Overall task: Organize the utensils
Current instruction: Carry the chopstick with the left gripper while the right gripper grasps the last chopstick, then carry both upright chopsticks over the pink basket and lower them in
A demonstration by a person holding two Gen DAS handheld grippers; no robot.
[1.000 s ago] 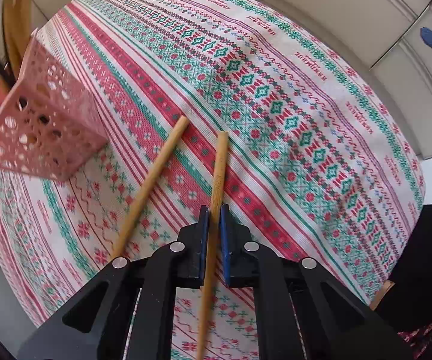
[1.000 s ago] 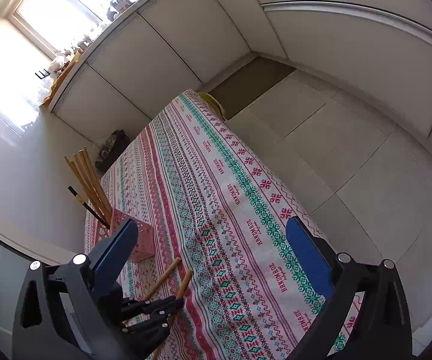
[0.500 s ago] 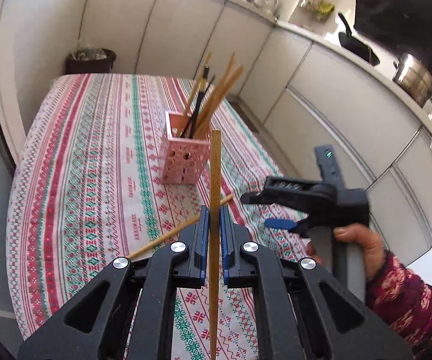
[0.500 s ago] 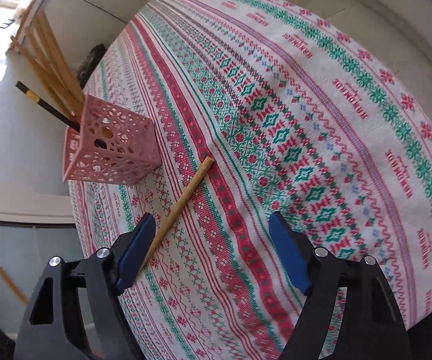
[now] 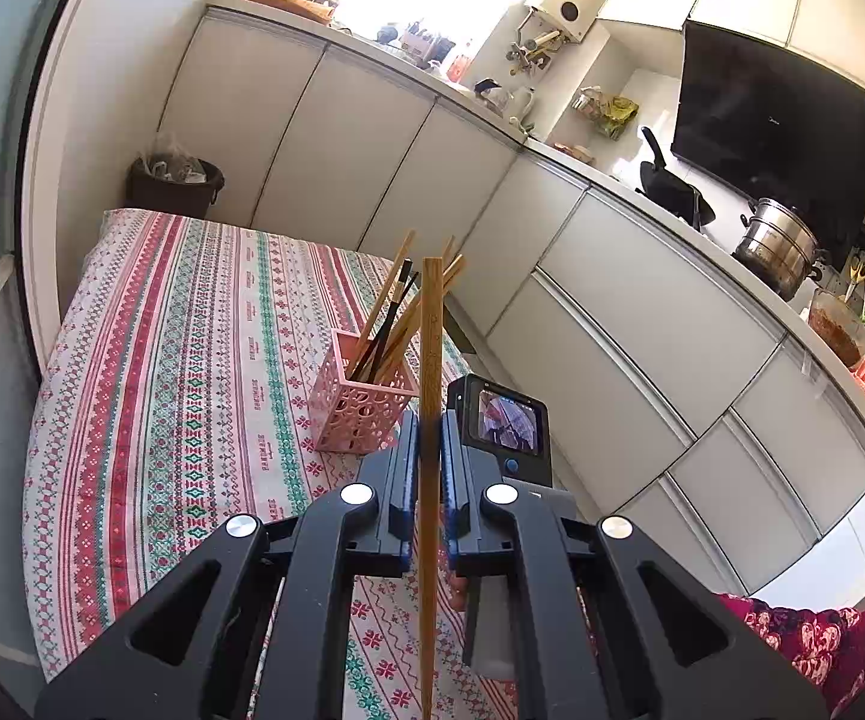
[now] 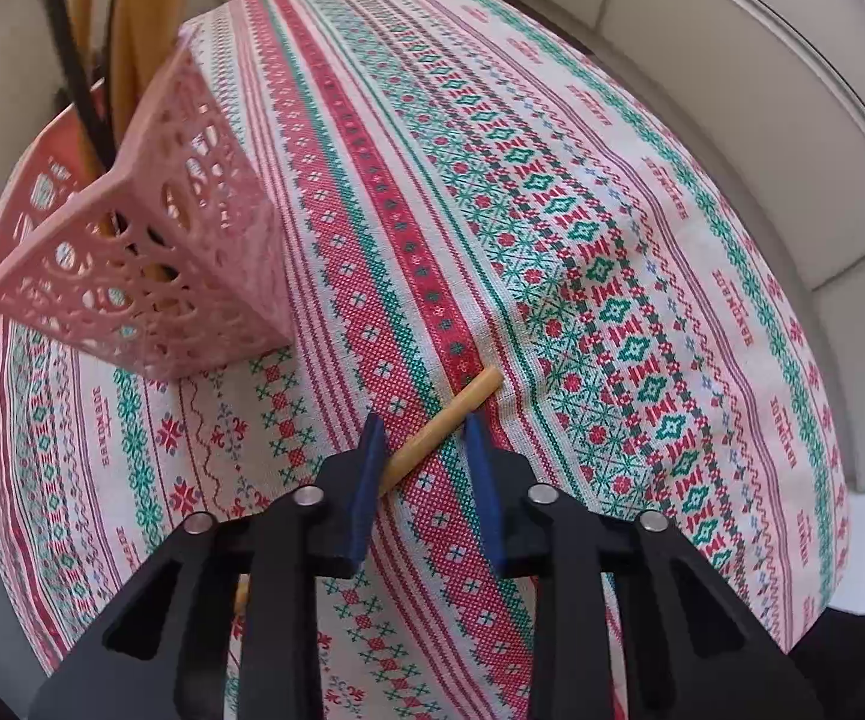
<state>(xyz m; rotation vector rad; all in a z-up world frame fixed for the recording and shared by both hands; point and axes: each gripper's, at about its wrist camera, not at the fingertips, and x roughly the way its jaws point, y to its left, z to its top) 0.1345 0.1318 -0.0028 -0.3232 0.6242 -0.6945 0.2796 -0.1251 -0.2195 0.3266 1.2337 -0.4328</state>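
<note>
The left gripper (image 5: 430, 450) is clamping a wooden chopstick (image 5: 430, 372) between its blue pads, jaws nearly together, and it's holding the stick upright in the air above the tablecloth (image 5: 192, 360). The stick's top end is poking up in front of the pink basket (image 5: 360, 414), which is sitting on the cloth further back with a bunch of wooden chopsticks and a black one leaning out of it.

Over on the right side, the right gripper (image 6: 426, 429) is pointing down at the cloth, where a second chopstick (image 6: 456, 417) is lying flat, just beside the basket (image 6: 150, 276) but not touching it. Its jaws have just been closing in and are sitting narrow now, with the stick running at an angle between them. The left pad looks like it's right on the stick, while the right one is showing a small gap, so it's not really pinching yet.

In the left view, the back of the right gripper is peeking out past the left fingers, with a patterned red sleeve (image 5: 804, 636) at the bottom right.
</note>
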